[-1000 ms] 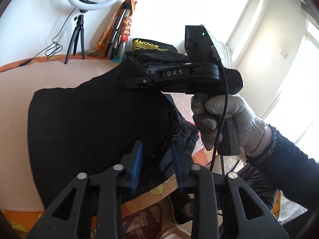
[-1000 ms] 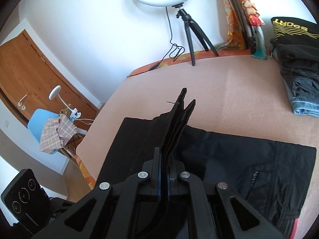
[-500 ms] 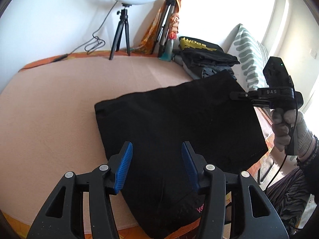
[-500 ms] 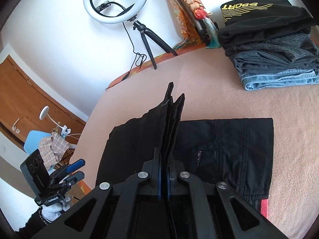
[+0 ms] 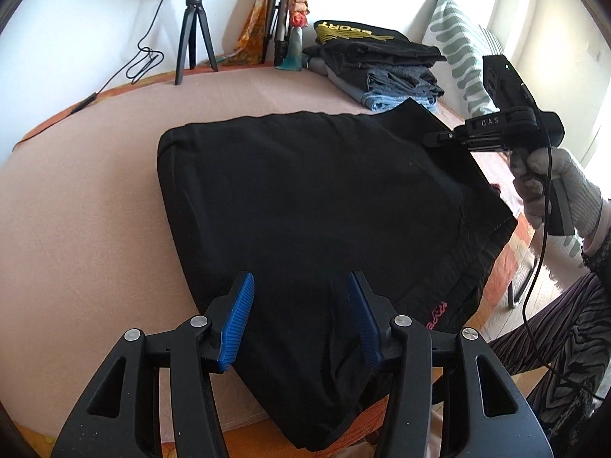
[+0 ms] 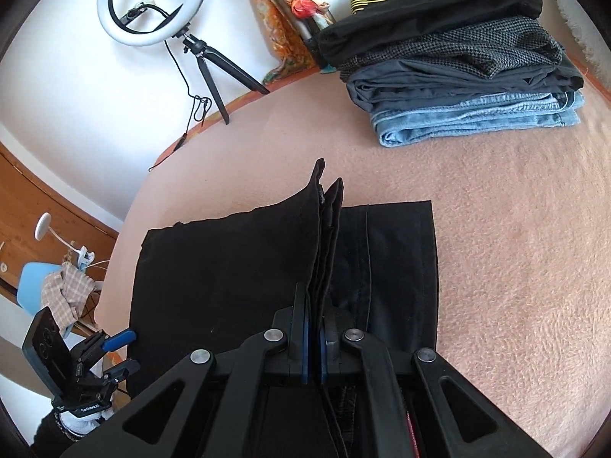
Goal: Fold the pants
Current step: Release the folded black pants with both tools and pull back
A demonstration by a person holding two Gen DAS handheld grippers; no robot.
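Black pants point(image 5: 305, 198) lie folded over on the pink bed cover point(image 5: 95, 229). My left gripper point(image 5: 301, 278) hovers open above their near edge, blue pads apart and nothing pinched. At the far right corner my right gripper point(image 5: 439, 137), held by a gloved hand point(image 5: 553, 191), is shut on the cloth. In the right wrist view the right gripper point(image 6: 314, 305) clamps several layers of the pants point(image 6: 229, 267), whose edge stands up in a ridge ahead of the pads. The left gripper point(image 6: 128, 349) shows at the lower left, open.
A stack of folded clothes point(image 6: 450, 49) sits at the back right of the bed. A ring light on a tripod point(image 6: 152, 4) stands at the far edge by the wall. A striped pillow point(image 5: 458, 53) leans behind the stack. The bed's front edge point(image 5: 244, 431) is below the left gripper.
The left gripper let go of the cloth, opened wider and sank toward the bed. The right gripper carried its edge across and down, and the pants now lie flatter.
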